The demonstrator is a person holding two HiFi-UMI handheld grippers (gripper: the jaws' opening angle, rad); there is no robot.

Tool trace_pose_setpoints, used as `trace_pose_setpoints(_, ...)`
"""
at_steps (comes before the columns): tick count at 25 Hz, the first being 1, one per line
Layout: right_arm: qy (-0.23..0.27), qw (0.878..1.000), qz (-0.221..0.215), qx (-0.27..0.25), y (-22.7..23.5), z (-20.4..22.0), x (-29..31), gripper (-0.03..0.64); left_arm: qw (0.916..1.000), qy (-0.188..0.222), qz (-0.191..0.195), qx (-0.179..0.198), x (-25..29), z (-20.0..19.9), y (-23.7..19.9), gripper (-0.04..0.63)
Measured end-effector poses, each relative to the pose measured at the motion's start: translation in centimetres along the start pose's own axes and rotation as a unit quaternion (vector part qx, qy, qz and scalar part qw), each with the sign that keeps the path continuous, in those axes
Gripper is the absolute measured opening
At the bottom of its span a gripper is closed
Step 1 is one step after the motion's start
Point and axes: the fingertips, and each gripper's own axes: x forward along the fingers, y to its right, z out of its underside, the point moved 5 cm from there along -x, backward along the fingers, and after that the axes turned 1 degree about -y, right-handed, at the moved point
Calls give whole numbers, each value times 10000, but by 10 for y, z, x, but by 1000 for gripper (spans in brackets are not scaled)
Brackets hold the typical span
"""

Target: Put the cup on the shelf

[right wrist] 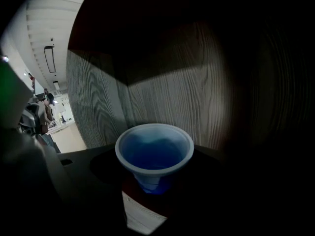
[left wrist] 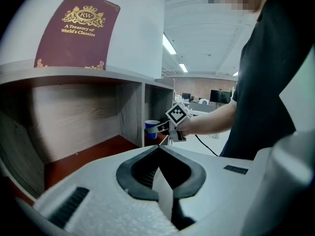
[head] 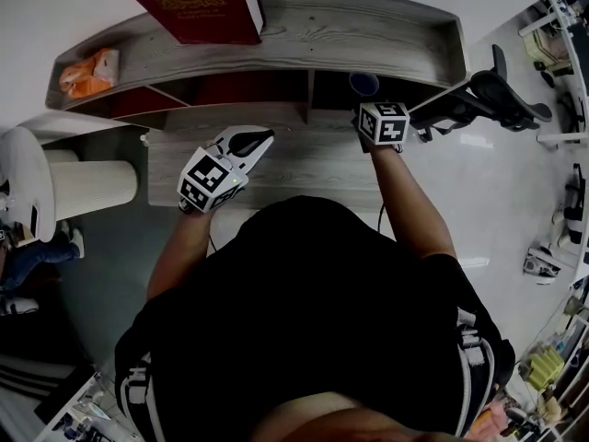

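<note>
A blue cup (head: pixel 363 83) (right wrist: pixel 154 154) stands upright between the jaws of my right gripper (head: pixel 366 99) (right wrist: pixel 155 181), which is shut on it. Cup and jaws are inside the right-hand compartment of the grey wooden shelf (head: pixel 368 26), with its grained walls close behind the cup. The left gripper view shows that cup (left wrist: pixel 151 128) held at the compartment's mouth by the right gripper (left wrist: pixel 160 128). My left gripper (head: pixel 265 138) (left wrist: pixel 158 147) hangs over the desk (head: pixel 313 159) in front of the middle compartment, its jaws shut on nothing.
A dark red book (head: pixel 198 3) (left wrist: pixel 78 33) stands on top of the shelf, and an orange bag (head: pixel 89 72) lies at its left end. A black office chair (head: pixel 488 95) is right of the desk. A white cylinder (head: pixel 92 187) stands at the left.
</note>
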Motion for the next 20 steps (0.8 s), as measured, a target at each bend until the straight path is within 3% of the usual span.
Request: trace_pose_setpoints(20, -252, 9980, 265, -515, 6, 16, 29, 301, 9992, -257, -22, 302, -5, 6, 3, 15)
